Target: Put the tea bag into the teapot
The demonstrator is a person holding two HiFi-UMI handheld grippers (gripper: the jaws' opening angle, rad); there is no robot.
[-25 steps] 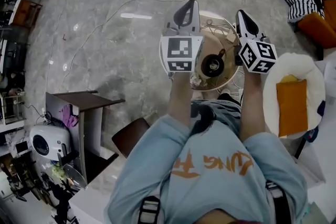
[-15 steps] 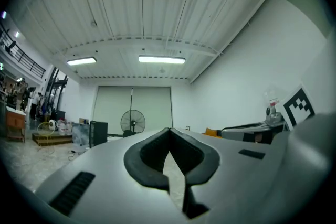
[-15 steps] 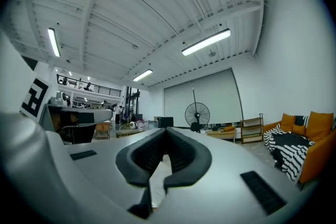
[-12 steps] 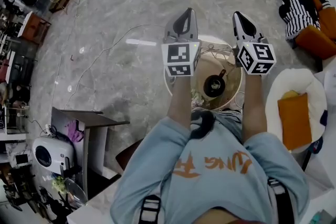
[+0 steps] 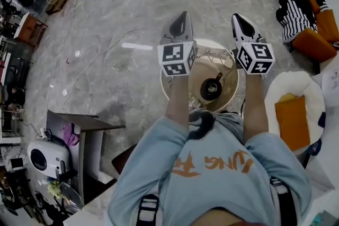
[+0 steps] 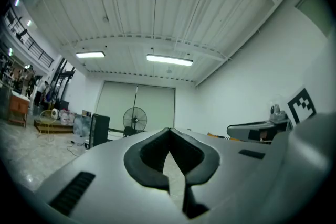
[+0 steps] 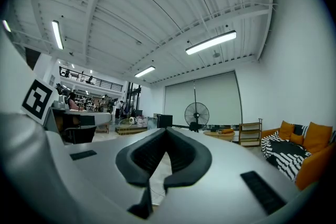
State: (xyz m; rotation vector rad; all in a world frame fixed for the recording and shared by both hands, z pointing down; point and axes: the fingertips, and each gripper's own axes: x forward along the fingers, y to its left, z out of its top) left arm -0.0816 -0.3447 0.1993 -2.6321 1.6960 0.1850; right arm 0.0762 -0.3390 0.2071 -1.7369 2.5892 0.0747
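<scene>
Left gripper [image 5: 183, 16] and right gripper [image 5: 237, 18] both clenched, empty — the small dark round teapot [image 5: 211, 89] sits below, between them.

1. We see clear air between the left gripper [image 5: 183, 16] and right gripper [image 5: 237, 18], both above the counter [image 5: 166, 83].
2. The teapot [image 5: 211, 88] stands mid-counter, mouth open upward; cables [image 5: 213, 54] clutter the far edge.

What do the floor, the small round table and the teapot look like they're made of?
Floor: polished grey stone or marble-look tile, veined and mirroring a ceiling light. Round table: tan top, probably wood, white rim. Teapot: dark, slightly glossy, perhaps ceramic or cast iron; too small to tell.
</scene>
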